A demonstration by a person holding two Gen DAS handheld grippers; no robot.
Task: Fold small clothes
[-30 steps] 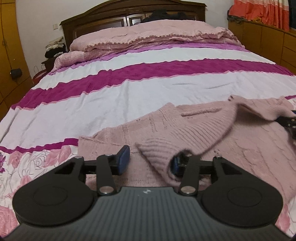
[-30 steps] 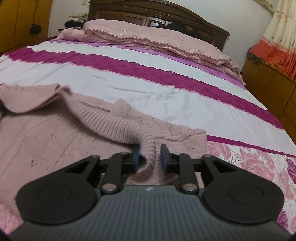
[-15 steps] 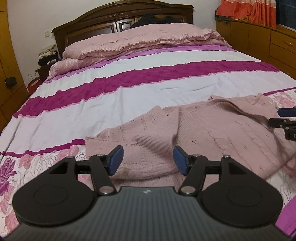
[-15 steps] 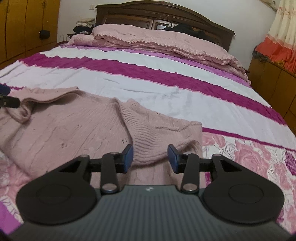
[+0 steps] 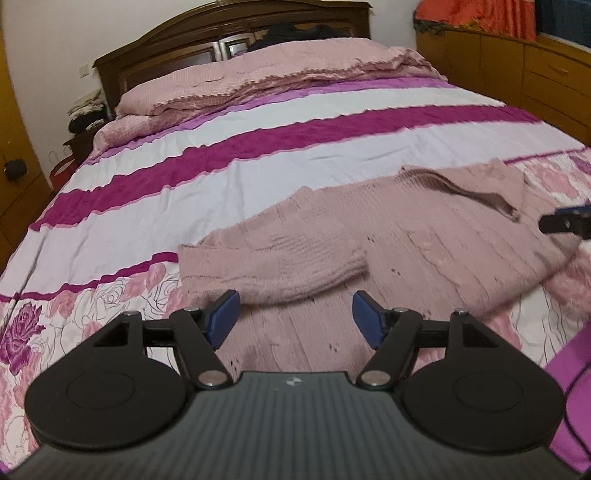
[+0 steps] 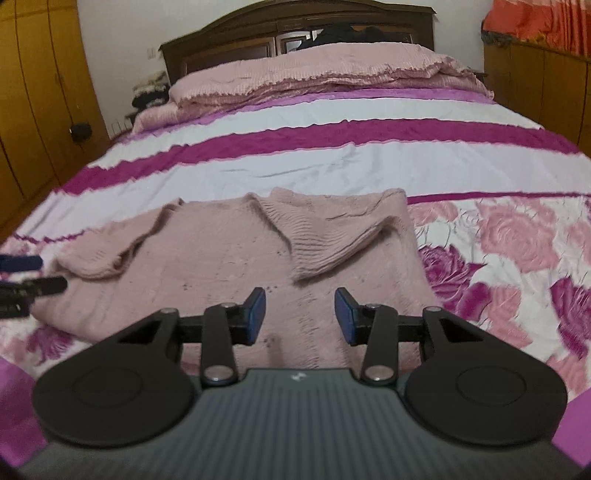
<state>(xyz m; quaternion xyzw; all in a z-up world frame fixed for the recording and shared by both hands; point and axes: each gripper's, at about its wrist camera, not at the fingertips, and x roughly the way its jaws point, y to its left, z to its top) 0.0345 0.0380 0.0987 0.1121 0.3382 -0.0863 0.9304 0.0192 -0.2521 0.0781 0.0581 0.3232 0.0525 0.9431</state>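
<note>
Surroundings: bed with striped, rose-print bedspread; folded pink quilt at wooden headboard; wooden cabinets alongside.
Sweater: pink knit sweater flat on bedspread's near end, both sleeves folded across body.
Left gripper: jaws opening, empty, above sweater hem.
Right gripper: jaws apart, released, nothing between pads.

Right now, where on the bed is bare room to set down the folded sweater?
The striped bedspread between the sweater and the folded blanket is free. So is the rose-print patch beside it. The near edge is crowded by the sweater.
</note>
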